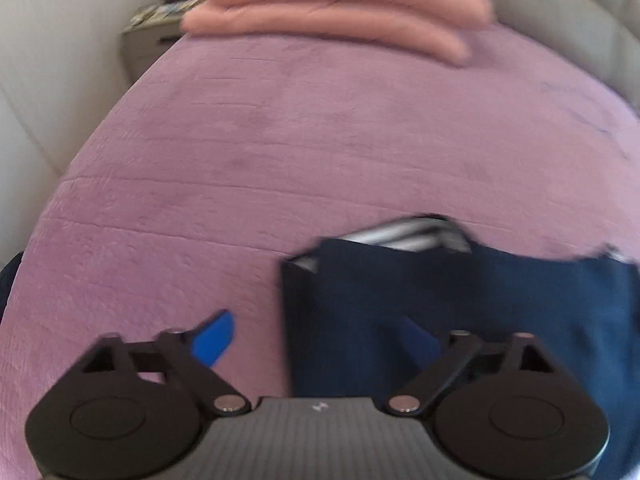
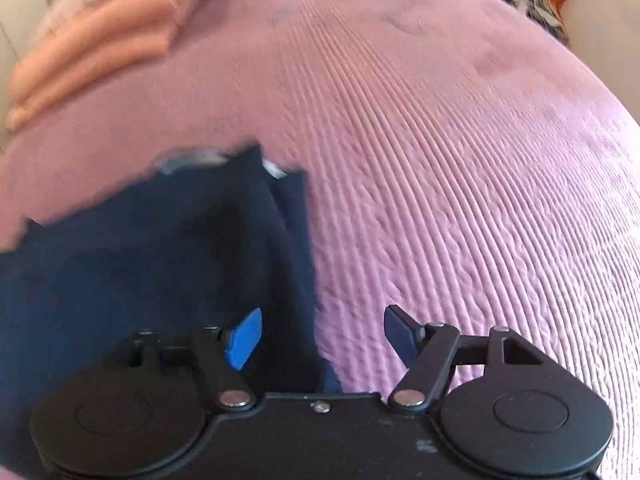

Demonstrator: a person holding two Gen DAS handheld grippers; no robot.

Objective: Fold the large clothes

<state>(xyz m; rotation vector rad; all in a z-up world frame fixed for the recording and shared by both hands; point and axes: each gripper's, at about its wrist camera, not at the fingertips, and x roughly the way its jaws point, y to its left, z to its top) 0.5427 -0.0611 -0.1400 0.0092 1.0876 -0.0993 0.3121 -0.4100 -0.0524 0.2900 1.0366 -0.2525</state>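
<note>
Bedspread [image 1: 280, 140]: pink-purple quilted cover with ribbed stitching; fills the field ahead of both sets of jaws and lies beneath them.
Folded garment [image 1: 460, 300]: dark navy cloth lying flat on the bedspread, with a grey-and-white striped layer showing at its far edge. In the left wrist view it lies under the right-hand finger and extends away to the right; its left edge runs between the two fingers. In the right wrist view [image 2: 160, 260] it lies under the left-hand finger and extends away to the left; its right edge runs between the two fingers.
Peach bedding stack [image 1: 332, 12]: folded, thick, at the far end of the bed, well ahead of the jaws.
Nightstand [image 1: 148, 40]: grey, beside the far-left corner of the bed, with dark unidentifiable items on top.
Left gripper [image 1: 320, 344]: jaws spread wide, nothing pinched; blue pads clear of the cloth, no contact visible.
Right gripper [image 2: 320, 338]: jaws spread wide, nothing pinched; blue pads [image 2: 244, 338] hang above the garment edge and the bedspread.
Markings: small pale emblem [image 1: 320, 407] on the left gripper body, not legible. No readable label on the garment.
</note>
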